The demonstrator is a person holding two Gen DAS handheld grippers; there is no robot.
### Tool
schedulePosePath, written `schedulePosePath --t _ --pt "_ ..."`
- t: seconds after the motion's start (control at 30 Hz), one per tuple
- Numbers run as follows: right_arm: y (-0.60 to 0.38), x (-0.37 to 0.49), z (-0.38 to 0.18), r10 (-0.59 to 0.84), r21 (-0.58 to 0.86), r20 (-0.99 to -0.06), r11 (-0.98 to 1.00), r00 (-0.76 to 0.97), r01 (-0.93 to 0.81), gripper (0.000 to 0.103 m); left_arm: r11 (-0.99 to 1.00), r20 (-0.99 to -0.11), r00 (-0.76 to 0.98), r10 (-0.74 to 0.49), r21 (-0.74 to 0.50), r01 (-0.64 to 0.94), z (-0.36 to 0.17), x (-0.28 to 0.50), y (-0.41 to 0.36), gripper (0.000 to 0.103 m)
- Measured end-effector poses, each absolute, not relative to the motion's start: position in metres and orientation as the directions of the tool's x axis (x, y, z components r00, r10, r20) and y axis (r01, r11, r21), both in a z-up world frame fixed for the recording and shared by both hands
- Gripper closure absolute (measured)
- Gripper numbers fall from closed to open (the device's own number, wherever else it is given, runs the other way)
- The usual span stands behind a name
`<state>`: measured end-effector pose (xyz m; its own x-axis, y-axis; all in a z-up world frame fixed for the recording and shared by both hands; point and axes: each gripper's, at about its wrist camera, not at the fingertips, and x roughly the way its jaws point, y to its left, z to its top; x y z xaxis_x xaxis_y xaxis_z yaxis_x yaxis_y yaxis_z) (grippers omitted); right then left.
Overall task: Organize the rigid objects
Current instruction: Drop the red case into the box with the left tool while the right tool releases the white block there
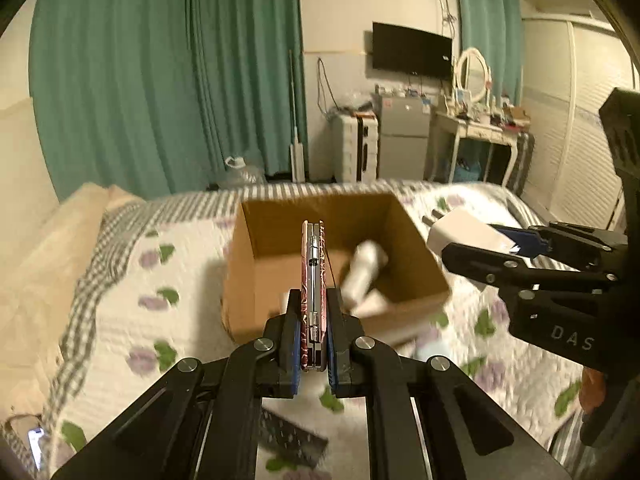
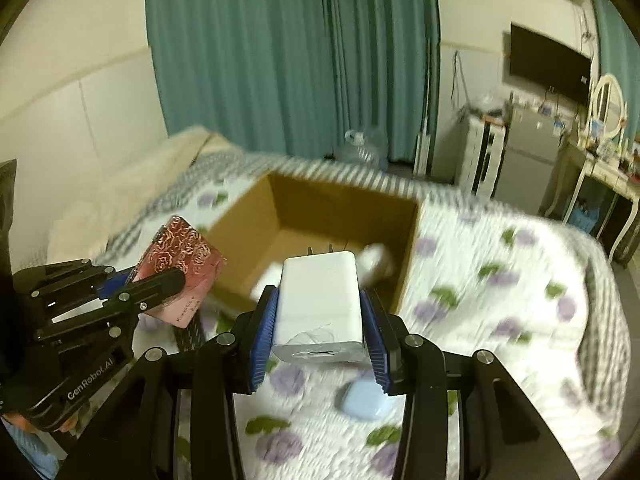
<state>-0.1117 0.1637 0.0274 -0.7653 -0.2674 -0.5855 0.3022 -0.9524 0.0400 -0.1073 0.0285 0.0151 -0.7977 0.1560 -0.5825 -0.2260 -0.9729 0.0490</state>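
An open cardboard box sits on the flowered bed quilt and holds white cylindrical objects. My left gripper is shut on a flat pink rose-patterned case, held edge-on just before the box's near wall. My right gripper is shut on a white wall charger, prongs pointing at the box, beside its right corner.
A light blue case lies on the quilt under my right gripper. A dark flat object lies under my left gripper. A phone lies at the quilt's left edge. Curtains, fridge and dresser stand beyond the bed.
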Motion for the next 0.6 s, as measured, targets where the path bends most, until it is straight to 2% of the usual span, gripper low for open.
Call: schedulePosePath --t 0.13,0.3,0.6 --pt "0.163 -0.132 0.048 -0.265 0.026 -0.547 -0.954 -0.794 0.3 0.062 -0.977 -0.559 -0.816 0.143 0.053 -0.207 0.027 -0.134 0.03 0.093" --pt "0.16 -0.168 0.05 -0.269 0.034 -0.524 -0.955 -0.808 0.296 0.062 -0.98 -0.575 -0.811 0.111 0.074 -0.187 0.018 -0.177 0.033 0.093" --pt "0.167 -0.215 0.001 -0.274 0.087 -0.583 -0.957 -0.765 0.277 0.062 -0.983 -0.663 -0.746 0.054 0.096 -0.157 -0.036 -0.239 0.036 0.093"
